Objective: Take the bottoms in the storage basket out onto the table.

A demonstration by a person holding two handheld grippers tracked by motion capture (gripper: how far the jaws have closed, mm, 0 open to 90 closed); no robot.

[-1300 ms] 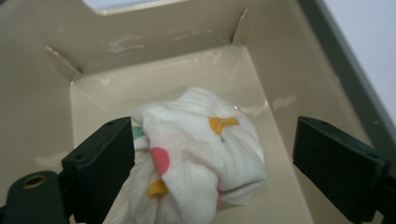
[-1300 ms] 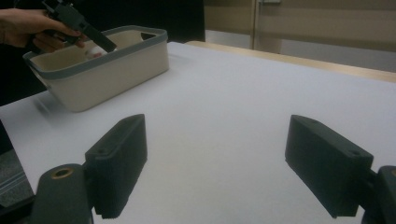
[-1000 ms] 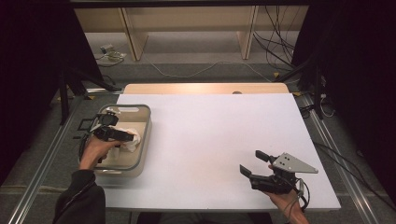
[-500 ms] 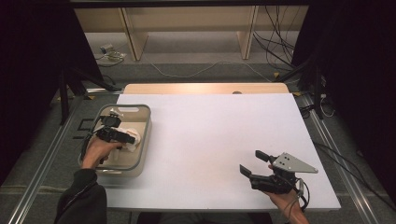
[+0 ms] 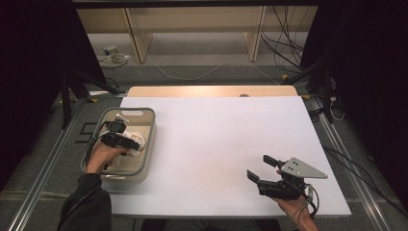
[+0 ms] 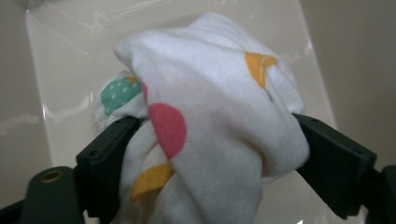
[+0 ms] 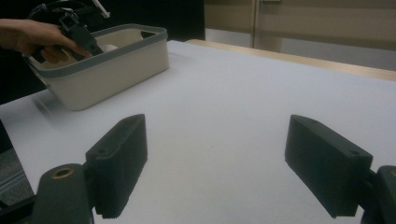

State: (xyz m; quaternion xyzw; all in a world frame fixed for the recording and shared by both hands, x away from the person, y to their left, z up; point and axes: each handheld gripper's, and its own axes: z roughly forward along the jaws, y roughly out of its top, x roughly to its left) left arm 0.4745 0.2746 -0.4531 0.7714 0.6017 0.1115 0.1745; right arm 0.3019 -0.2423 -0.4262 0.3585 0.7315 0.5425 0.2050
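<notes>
cloth (image 6: 205, 135) (bunched) between bin (image 5: 149, 126) walls

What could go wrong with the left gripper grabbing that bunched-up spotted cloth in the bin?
1. The left gripper, whose jaws have just been closing, pinches the spotted cloth across a thick bunch, with loose folds bulging above the jaws; it may slip free on lifting.
2. The bin sits near the table edge, so a snagged pull could tip or drag it.
3. The right gripper rests open, far away, and could not steady the bin quickly.

Cloth's (image 6: 210, 126) lower folds cut off by frame edge.
</notes>
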